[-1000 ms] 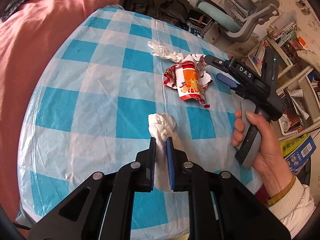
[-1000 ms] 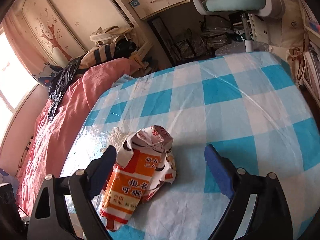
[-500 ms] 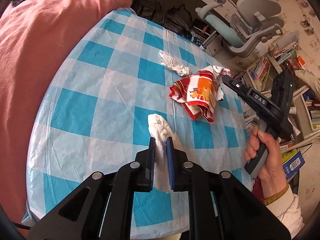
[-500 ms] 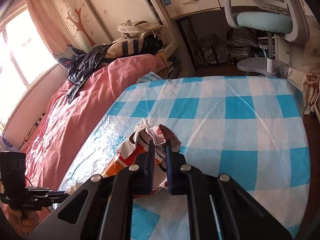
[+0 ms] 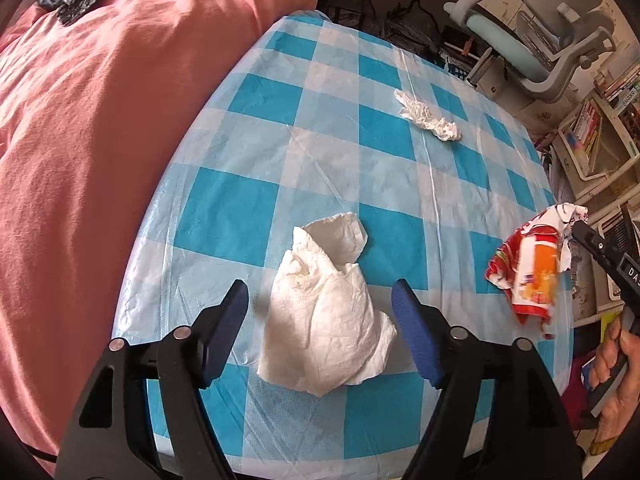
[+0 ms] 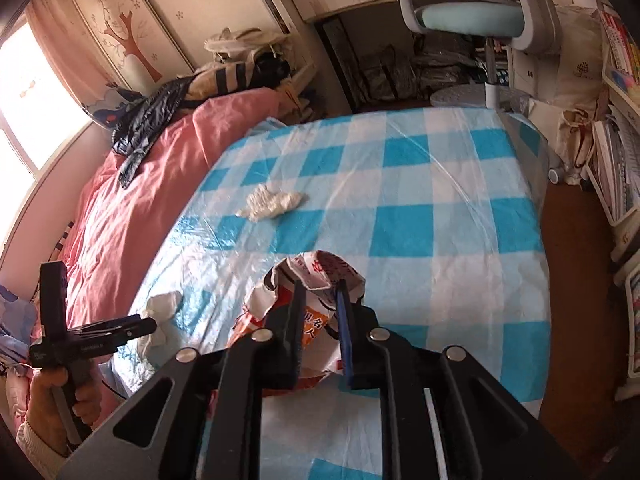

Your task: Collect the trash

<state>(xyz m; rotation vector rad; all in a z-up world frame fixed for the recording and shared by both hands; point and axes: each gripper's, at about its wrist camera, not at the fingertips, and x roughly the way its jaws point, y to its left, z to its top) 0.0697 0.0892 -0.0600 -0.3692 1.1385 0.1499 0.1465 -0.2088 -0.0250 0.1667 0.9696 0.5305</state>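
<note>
The snack wrapper (image 6: 316,312) has left the table and now hangs in the air, long side pointing down, pinched at its top by the right gripper (image 6: 320,300), whose jaws have just eased a little wider. The left gripper (image 5: 320,300) has just opened; the big white tissue (image 5: 324,312) sits loose between its spread fingers on the checked tablecloth (image 5: 360,132). A small crumpled tissue (image 5: 428,116) lies farther away.
</note>
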